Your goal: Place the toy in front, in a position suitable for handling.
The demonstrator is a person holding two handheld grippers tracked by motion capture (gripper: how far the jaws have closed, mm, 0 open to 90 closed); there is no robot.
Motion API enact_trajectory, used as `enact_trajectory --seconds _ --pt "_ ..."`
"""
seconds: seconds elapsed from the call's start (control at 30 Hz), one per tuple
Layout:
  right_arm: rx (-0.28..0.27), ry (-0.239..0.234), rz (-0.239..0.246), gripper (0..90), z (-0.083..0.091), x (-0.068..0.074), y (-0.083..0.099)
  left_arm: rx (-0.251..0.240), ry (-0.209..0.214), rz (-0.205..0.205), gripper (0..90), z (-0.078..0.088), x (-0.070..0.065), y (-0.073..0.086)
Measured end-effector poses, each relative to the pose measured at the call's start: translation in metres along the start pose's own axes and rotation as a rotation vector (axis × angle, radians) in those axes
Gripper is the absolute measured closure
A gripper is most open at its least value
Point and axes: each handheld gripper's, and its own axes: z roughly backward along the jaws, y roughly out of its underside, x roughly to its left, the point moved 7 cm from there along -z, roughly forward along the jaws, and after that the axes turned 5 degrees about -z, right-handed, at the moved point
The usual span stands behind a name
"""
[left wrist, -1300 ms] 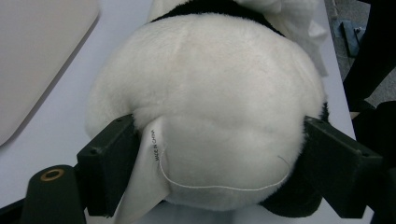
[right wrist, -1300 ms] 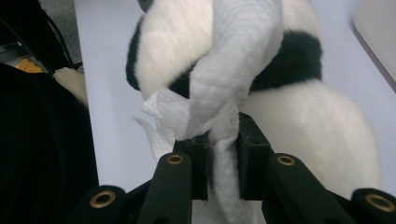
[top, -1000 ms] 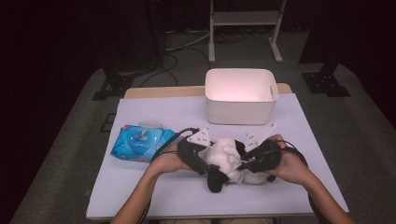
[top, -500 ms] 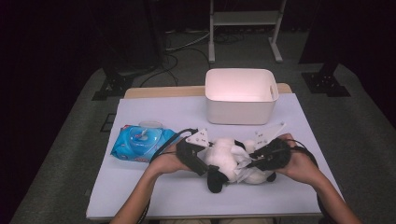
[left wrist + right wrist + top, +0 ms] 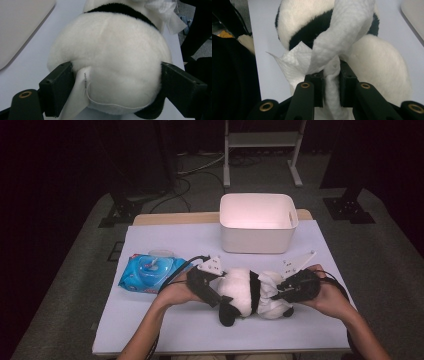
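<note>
the panda plush (image 5: pixel 245 292) lay on its side on the table (image 5: pixel 165 330), just in front of the white bin (image 5: pixel 257 232). left gripper (image 5: pixel 117 82) clamped wide round its rump to steady it, so the right gripper (image 5: pixel 331 86), pinching a wipe (image 5: pixel 329 62), could rub its fur.

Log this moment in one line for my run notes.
left gripper: clamps plush panda | right gripper: pinches wet wipe against panda | white bin: behind
</note>
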Motion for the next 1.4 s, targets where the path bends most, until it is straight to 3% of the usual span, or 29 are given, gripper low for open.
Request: enact_trajectory --seconds 0.2,0.4,0.53,0.83,1.03,1.27,1.4 --pt "0.018 0.02 0.025 76.3 -0.004 0.005 -0.006 -0.041 -0.025 -0.011 15.1 0.001 0.0 -0.009" --pt "0.009 0.028 0.057 76.2 -0.008 0.009 -0.013 -0.021 -0.041 -0.018 18.1 -0.004 0.0 -0.008" --pt "0.001 0.041 0.06 76.1 -0.002 0.011 -0.009 -0.016 -0.04 -0.022 19.4 -0.006 -0.002 -0.008" --pt "-0.076 0.044 -0.035 76.0 0.019 0.005 0.026 -0.014 -0.034 -0.013 19.5 -0.006 -0.004 -0.007" --pt "-0.095 0.049 -0.088 76.1 0.026 -0.004 0.046 -0.011 -0.029 -0.007 19.5 -0.006 -0.004 -0.006" --pt "-0.097 0.059 -0.138 75.6 0.031 -0.017 0.06 -0.006 -0.026 -0.006 19.5 -0.005 -0.004 -0.004" --pt "-0.099 0.059 -0.15 75.4 0.032 -0.023 0.059 0.001 -0.017 -0.004 19.3 -0.005 -0.006 -0.004"
